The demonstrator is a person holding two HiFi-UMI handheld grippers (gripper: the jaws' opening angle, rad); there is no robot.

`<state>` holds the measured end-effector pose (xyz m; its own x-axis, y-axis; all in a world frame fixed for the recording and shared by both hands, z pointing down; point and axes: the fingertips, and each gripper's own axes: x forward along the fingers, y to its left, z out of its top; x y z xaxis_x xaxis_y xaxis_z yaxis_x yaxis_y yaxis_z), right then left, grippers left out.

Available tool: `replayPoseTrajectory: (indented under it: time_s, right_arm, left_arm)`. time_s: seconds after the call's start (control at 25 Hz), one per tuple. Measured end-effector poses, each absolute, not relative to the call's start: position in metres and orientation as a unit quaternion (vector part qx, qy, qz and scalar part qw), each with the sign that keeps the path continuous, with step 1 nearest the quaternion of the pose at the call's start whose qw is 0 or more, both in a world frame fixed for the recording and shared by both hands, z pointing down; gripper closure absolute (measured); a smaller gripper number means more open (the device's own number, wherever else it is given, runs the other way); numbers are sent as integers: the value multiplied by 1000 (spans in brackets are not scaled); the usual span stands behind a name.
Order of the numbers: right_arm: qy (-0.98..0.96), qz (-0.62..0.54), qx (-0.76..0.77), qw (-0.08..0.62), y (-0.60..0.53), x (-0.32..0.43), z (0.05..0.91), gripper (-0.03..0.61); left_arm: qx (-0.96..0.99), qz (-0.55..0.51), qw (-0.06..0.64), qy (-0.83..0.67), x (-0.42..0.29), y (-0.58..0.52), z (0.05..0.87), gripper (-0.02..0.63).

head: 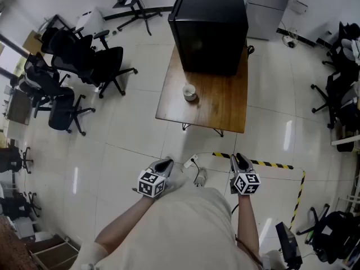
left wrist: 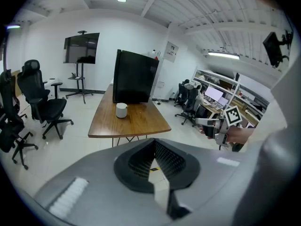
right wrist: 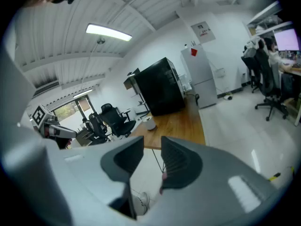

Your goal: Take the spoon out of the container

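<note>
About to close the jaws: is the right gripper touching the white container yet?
Apart. The head view shows the right gripper over bare floor, well short of the table where the container stands.

The floor [head: 140,128] between the left gripper [head: 164,163], the right gripper [head: 241,161] and the table's near edge is open tile, crossed only by a white cable [head: 198,173] low on the ground and striped tape [head: 270,163] that lies flat. The near half of the table [head: 219,114] is bare wood, open from the near edge and both near corners. A white container [head: 190,93] stands alone near the left edge, with free room all around it. Behind it a black box [head: 209,30] fills the far end from side to side and blocks any way in from there. Office chairs [head: 84,61] stand well apart to the left, leaving that side passable.
</note>
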<state>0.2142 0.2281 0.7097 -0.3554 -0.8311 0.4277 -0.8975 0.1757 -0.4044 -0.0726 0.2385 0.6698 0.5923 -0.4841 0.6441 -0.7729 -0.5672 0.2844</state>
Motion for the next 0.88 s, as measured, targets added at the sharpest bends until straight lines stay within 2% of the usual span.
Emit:
replayPoseTrajectory:
  time_s: [0.44,0.88]
  right_arm:
    - [-759,295,574,88,195,197,711,469]
    - [-750,275,593,101,103,155,677,469]
  left_arm:
    - [857,249,283,-351,-82,191,678,611]
    - [885,236,266,-299,-85,68,660,611]
